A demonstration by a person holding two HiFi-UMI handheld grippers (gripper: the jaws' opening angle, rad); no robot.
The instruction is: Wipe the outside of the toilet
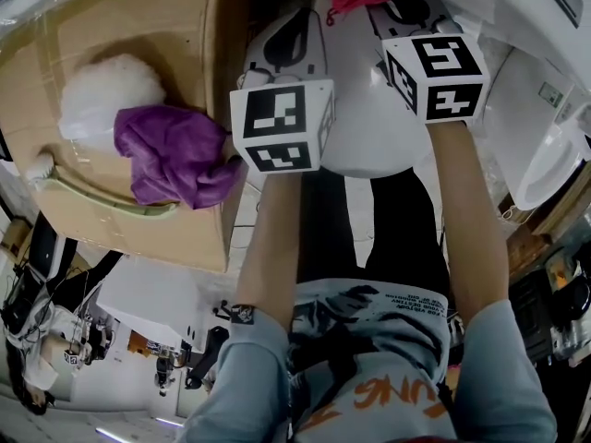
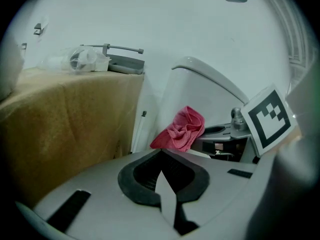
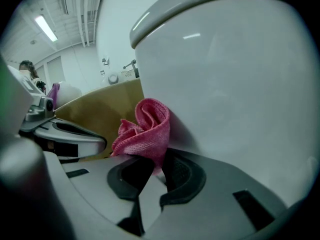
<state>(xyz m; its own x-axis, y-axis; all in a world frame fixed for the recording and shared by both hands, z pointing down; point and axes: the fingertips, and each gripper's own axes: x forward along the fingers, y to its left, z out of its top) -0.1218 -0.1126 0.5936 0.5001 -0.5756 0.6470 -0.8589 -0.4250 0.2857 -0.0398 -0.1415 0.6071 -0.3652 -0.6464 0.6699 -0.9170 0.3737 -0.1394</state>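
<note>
Pinching a crumpled pink cloth (image 3: 145, 129) against the glossy toilet (image 3: 225, 84) is the right hand-held gripper (image 3: 157, 159); left hand-held gripper (image 2: 161, 156) clenched, empty

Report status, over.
Right gripper shut on pink cloth, cloth against toilet outside. Left gripper shut, empty. Cardboard box close beside toilet.

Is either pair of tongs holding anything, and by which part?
The right tongs pinch the pink cloth by its lower bunched edge; the left tongs hold nothing.

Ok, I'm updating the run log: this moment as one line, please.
right tool: shut on pink cloth | cloth: at toilet outside | left tool: shut, empty
</note>
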